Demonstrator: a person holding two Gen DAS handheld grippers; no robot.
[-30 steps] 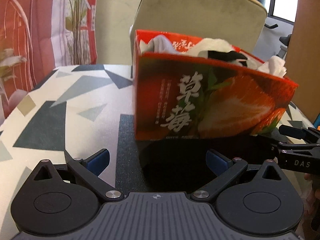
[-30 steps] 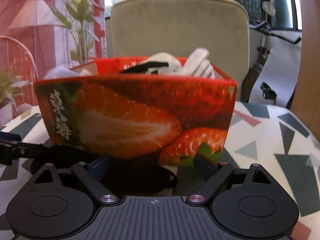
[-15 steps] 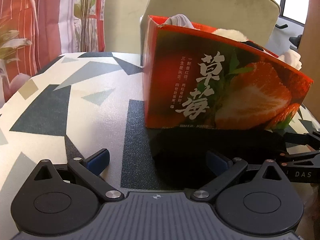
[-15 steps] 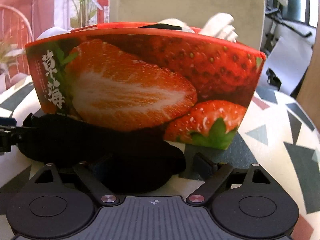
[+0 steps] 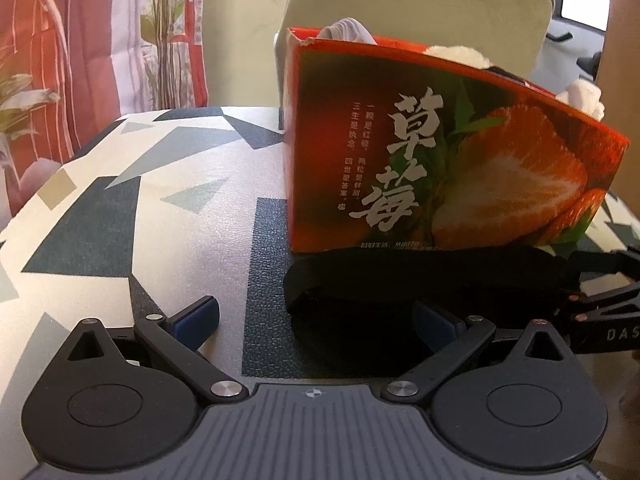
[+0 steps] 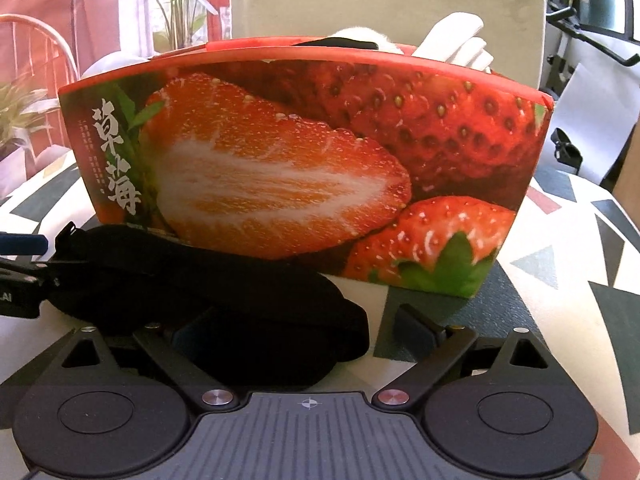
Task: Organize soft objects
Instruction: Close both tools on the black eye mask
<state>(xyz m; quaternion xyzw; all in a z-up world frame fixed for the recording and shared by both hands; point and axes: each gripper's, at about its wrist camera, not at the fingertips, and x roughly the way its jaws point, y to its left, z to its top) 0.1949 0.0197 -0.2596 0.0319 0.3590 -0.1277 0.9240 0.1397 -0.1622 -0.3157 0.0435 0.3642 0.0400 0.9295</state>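
Note:
A red strawberry-print box (image 5: pixel 440 152) (image 6: pixel 304 160) stands on the patterned table, with white soft items (image 6: pixel 452 40) and a black one poking out of its top. A black fabric piece (image 5: pixel 420 280) (image 6: pixel 192 284) lies on the table along the box's near side. My left gripper (image 5: pixel 316 320) is open, its right pad at the fabric's edge. My right gripper (image 6: pixel 304 328) has its jaws opening; the fabric drapes over its left finger and nothing presses on it. Each gripper shows at the edge of the other's view: the right gripper (image 5: pixel 600 312) and the left gripper (image 6: pixel 20 276).
The table (image 5: pixel 120 200) has a cream cover with grey and dark triangles. A beige chair back (image 5: pixel 400 0) rises just behind the box. A plant and red-striped cloth (image 5: pixel 60 80) stand at the far left; a white bag (image 6: pixel 592 120) sits at the right.
Both views have sunk and drawn nearer to the box. The right gripper's jaws have widened, and the black fabric now lies spread on the table before the box.

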